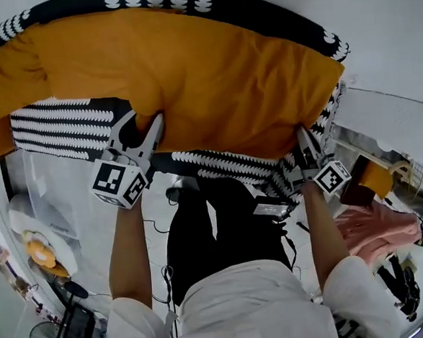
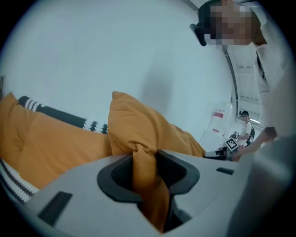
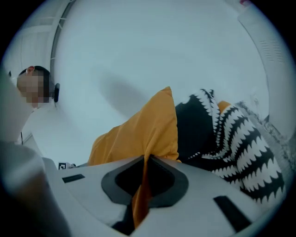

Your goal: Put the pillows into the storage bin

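Left hand-held gripper (image 1: pixel 151 129) is clamped on the orange pillow (image 1: pixel 191 79) at its left edge, right hand-held gripper (image 1: pixel 305 138) on its right corner; a black-and-white pillow (image 1: pixel 60 125) lies beneath it

The big, soft orange fabric pillow (image 1: pixel 190 72) is spreading wide, covering most of the black-and-white patterned pillow (image 1: pixel 64 124), whose stripes and scallops are showing around its edges. Its near edge is bunching where the left gripper (image 1: pixel 153 125) and right gripper (image 1: pixel 303 134) are pinching orange cloth.
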